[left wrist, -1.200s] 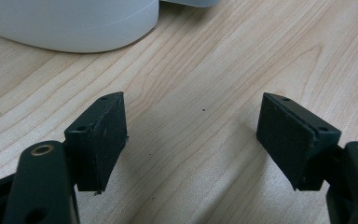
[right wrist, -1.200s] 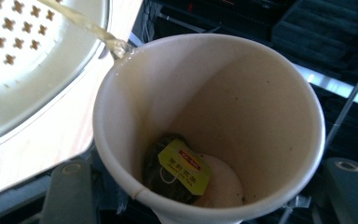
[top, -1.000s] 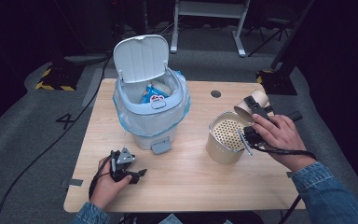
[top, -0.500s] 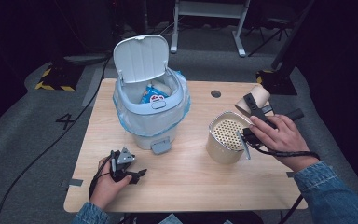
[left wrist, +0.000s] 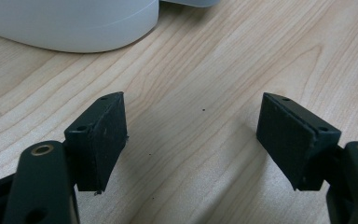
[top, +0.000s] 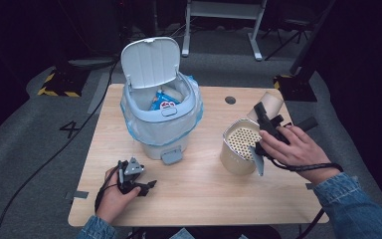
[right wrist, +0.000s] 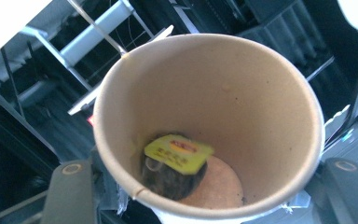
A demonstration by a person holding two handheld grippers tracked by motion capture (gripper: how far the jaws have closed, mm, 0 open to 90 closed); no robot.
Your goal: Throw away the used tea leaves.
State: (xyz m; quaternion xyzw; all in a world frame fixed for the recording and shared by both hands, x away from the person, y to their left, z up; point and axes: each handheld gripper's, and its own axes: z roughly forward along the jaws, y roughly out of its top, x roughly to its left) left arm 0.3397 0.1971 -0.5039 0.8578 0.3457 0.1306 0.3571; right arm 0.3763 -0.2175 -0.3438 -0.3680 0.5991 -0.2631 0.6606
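A brown paper cup (top: pixel 270 102) is gripped by my right gripper (top: pixel 267 116), which is shut on it and holds it tilted just behind a metal pot with a perforated strainer insert (top: pixel 242 142). In the right gripper view I look into the cup's mouth (right wrist: pixel 261 93). A dark wet teabag (right wrist: pixel 168 179) with a yellow tag (right wrist: pixel 178 151) lies at its bottom, and a jaw stands on either side. My left gripper (top: pixel 135 179) rests on the wooden table (top: pixel 199 199) near the front left. It is open (left wrist: pixel 191 135), with bare wood between its pads (left wrist: pixel 100 135).
A white pedal bin (top: pixel 161 124) with a plastic liner stands at the table's middle, its lid (top: pixel 149 62) raised; wrappers lie inside. A round hole (top: pixel 230 100) marks the tabletop behind the pot. Cables trail over the grey floor.
My right gripper has shifted a little left and up with the cup, tilting it over the strainer pot's far rim. The left gripper has not moved.
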